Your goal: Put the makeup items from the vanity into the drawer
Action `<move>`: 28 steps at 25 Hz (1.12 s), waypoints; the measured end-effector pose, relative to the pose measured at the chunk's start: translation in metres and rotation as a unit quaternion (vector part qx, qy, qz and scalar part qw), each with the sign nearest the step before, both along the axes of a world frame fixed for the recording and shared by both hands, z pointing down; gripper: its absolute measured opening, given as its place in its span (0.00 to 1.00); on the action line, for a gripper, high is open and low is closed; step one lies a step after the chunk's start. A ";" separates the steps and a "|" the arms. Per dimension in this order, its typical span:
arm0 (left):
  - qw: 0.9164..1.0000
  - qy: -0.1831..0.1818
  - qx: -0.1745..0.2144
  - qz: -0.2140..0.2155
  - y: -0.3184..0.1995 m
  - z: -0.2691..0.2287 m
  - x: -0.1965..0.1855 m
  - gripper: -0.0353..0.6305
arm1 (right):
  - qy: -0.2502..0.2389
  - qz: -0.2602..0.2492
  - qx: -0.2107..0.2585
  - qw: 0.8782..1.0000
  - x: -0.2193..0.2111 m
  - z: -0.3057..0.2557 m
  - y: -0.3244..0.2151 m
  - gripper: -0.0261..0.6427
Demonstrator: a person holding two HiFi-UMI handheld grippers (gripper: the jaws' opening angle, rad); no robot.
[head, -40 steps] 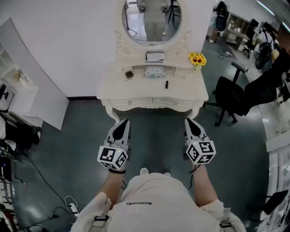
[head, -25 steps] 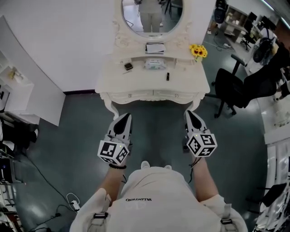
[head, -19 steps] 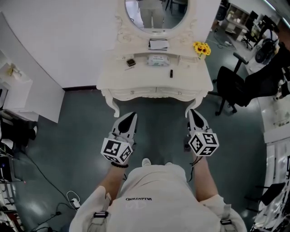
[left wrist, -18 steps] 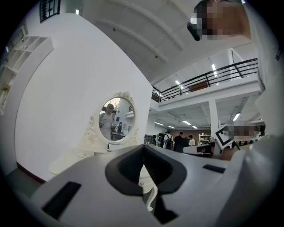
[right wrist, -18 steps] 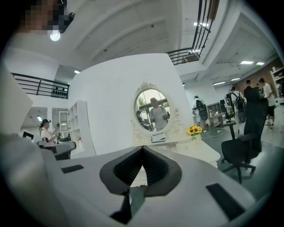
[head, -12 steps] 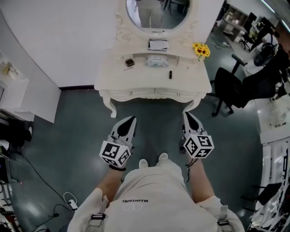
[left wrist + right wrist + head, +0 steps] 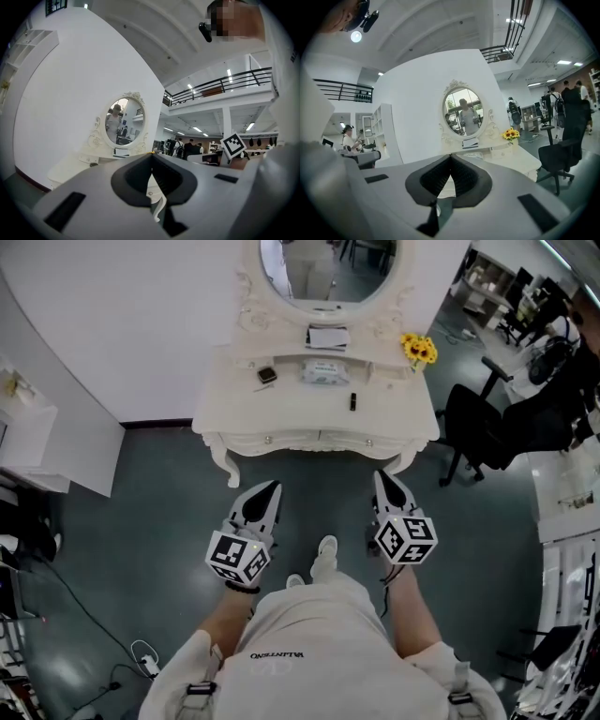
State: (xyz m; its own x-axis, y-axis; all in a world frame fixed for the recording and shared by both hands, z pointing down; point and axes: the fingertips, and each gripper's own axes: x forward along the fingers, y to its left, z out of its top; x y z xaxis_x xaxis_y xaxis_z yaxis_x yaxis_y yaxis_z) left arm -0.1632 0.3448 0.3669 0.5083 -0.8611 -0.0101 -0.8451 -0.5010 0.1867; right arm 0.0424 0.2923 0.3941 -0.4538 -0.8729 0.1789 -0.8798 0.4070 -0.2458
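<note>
A white vanity (image 7: 234,418) with an oval mirror (image 7: 328,263) stands ahead of me against the wall. On its top lie a small dark compact (image 7: 267,375), a pack of wipes (image 7: 325,374) and a dark lipstick (image 7: 352,401). Its two front drawers (image 7: 281,439) are shut. My left gripper (image 7: 271,487) and right gripper (image 7: 380,476) hang over the floor short of the vanity, both shut and empty. The left gripper view has the closed tips (image 7: 151,154) aimed at the vanity (image 7: 79,164). The right gripper (image 7: 450,157) points at it too.
Sunflowers (image 7: 419,350) stand at the vanity's right back corner, and a white box (image 7: 327,337) sits under the mirror. A black office chair (image 7: 487,432) is to the right, with white shelving (image 7: 28,437) to the left. People stand in the far background (image 7: 187,147).
The person has stepped nearer the vanity, and one shoe now shows forward between the grippers. Both grippers stay shut and keep their places in front of the body.
</note>
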 end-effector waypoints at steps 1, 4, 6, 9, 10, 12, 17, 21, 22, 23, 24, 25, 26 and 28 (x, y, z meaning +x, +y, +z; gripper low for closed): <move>1.000 -0.002 -0.001 0.001 -0.004 0.000 0.002 0.05 | -0.002 -0.001 0.001 1.000 0.000 0.000 -0.006 0.05; 1.000 -0.008 -0.004 0.000 -0.021 0.000 0.005 0.05 | -0.005 -0.007 0.005 1.000 -0.002 -0.002 -0.024 0.05; 1.000 -0.008 -0.004 0.000 -0.035 -0.001 0.009 0.05 | -0.008 -0.010 0.005 1.000 0.001 -0.002 -0.038 0.05; 1.000 -0.015 -0.001 0.003 -0.057 -0.004 0.017 0.05 | -0.012 -0.012 0.003 1.000 0.005 0.000 -0.062 0.05; 1.000 -0.016 -0.001 0.002 -0.065 -0.004 0.020 0.05 | -0.014 -0.014 0.002 1.000 0.006 0.001 -0.070 0.05; 1.000 -0.016 -0.002 0.002 -0.081 -0.005 0.026 0.05 | -0.015 -0.019 0.001 1.000 0.010 0.001 -0.085 0.05; 1.000 -0.018 0.007 0.001 -0.124 -0.014 0.047 0.05 | -0.007 -0.038 -0.001 0.999 0.021 0.000 -0.126 0.05; 1.000 -0.016 0.009 -0.002 -0.154 -0.016 0.063 0.05 | -0.004 -0.059 -0.005 0.998 0.030 0.002 -0.152 0.05; 1.000 -0.015 0.009 -0.004 -0.160 -0.015 0.067 0.05 | -0.004 -0.063 -0.006 0.998 0.032 0.003 -0.157 0.05; 1.000 -0.015 0.010 -0.006 -0.166 -0.015 0.070 0.05 | -0.004 -0.067 -0.006 0.998 0.035 0.005 -0.162 0.05; 1.000 -0.014 0.012 -0.009 -0.171 -0.015 0.073 0.05 | -0.004 -0.070 -0.007 0.998 0.038 0.007 -0.168 0.05; 1.000 -0.014 0.013 -0.012 -0.176 -0.015 0.075 0.05 | -0.004 -0.071 -0.010 0.997 0.040 0.010 -0.175 0.05; 1.000 -0.013 0.013 -0.015 -0.181 -0.014 0.076 0.05 | -0.003 -0.071 -0.014 0.997 0.042 0.014 -0.181 0.05; 1.000 -0.014 0.009 -0.018 -0.189 -0.012 0.077 0.05 | -0.002 -0.071 -0.024 0.997 0.043 0.021 -0.191 0.05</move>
State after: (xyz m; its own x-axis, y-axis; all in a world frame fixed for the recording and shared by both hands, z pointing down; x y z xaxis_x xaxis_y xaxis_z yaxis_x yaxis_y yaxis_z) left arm -0.0867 0.1558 0.3549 0.4777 -0.8784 -0.0122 -0.8671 -0.4737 0.1542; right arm 0.0852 0.1010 0.4148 -0.5739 -0.7898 0.2165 -0.8124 0.5157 -0.2723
